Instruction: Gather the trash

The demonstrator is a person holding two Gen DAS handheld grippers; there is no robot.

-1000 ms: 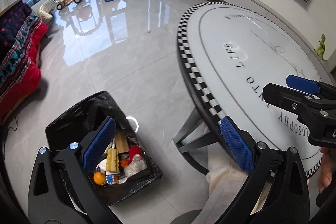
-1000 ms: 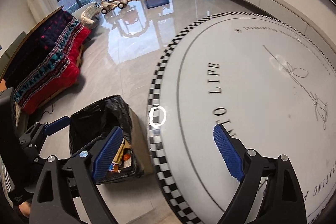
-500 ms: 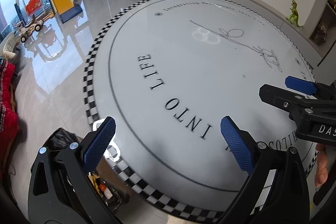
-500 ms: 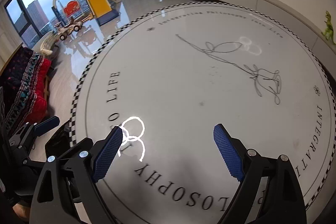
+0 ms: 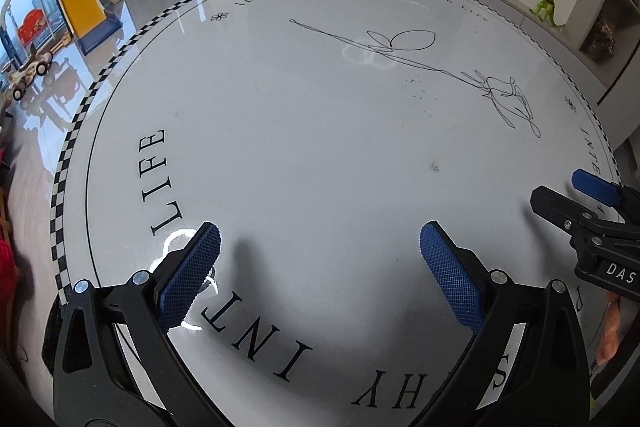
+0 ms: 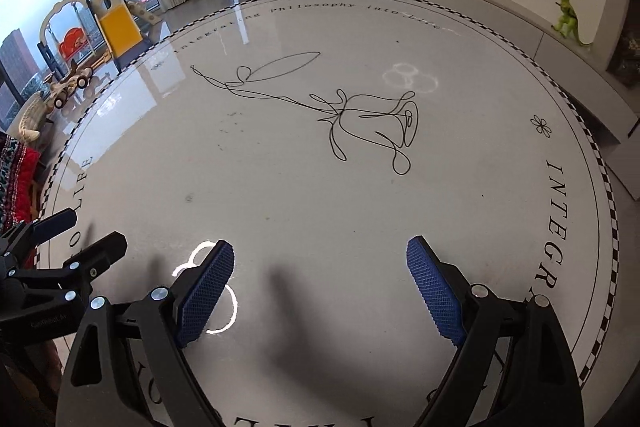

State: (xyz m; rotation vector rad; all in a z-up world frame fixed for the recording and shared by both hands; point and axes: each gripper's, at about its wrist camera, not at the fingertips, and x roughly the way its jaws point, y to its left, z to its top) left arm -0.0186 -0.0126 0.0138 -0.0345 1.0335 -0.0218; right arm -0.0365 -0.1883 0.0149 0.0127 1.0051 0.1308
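Trash is not showing as any clear item; only tiny dark specks [image 5: 434, 166] are dotting the round table [image 5: 320, 147], and these are lying ahead of the left gripper [image 5: 319, 229], beyond its fingertips and not between them. That gripper is hanging over the printed lettering with its blue pads spread wide, pinching nothing. The right gripper [image 6: 320, 243] is hovering just beside it over the same table top, jaws likewise standing wide apart around bare surface.
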